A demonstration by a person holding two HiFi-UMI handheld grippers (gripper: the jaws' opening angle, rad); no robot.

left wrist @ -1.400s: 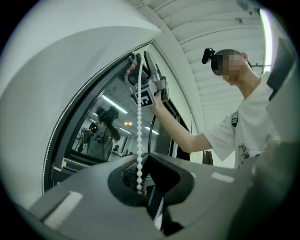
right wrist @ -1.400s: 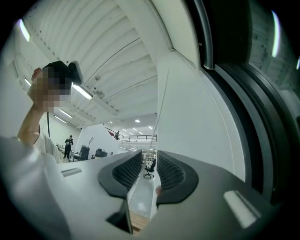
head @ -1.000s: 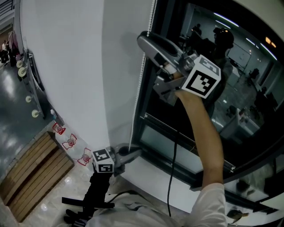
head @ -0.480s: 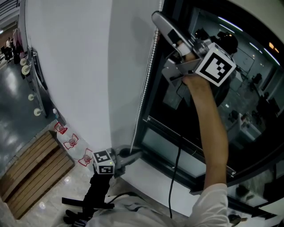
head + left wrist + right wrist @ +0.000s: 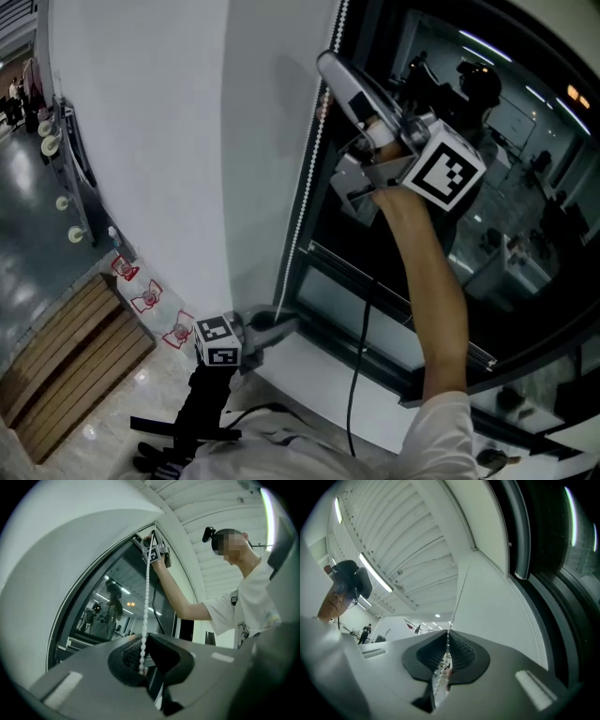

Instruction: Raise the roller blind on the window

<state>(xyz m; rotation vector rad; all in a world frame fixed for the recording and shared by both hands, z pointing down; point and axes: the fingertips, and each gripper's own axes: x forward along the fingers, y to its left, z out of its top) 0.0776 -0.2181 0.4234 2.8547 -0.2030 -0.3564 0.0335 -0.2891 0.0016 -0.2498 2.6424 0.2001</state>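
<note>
The white roller blind [image 5: 159, 141] hangs over the left part of the dark window [image 5: 525, 187]. Its white bead chain [image 5: 305, 202] runs down the blind's right edge. High up, my right gripper [image 5: 326, 64] grips that chain; its jaws have just been closing with the beads [image 5: 457, 602] between them, and the pads [image 5: 459, 651] now press on them. Low down by the sill, my left gripper [image 5: 289, 324] is shut on the same chain. In the left gripper view the chain [image 5: 146, 597] rises taut from the left gripper [image 5: 146, 637] to the right one [image 5: 154, 552].
A white sill [image 5: 319, 370] runs under the window frame. A black cable [image 5: 361, 356] hangs from the raised right arm. Far below at the left lie a wooden deck [image 5: 66, 366] and a shiny floor. The glass reflects a person and ceiling lights.
My right gripper climbed along the chain, then came down a little. Its jaws went from apart to closed on the beads. The left gripper stayed where it was.
</note>
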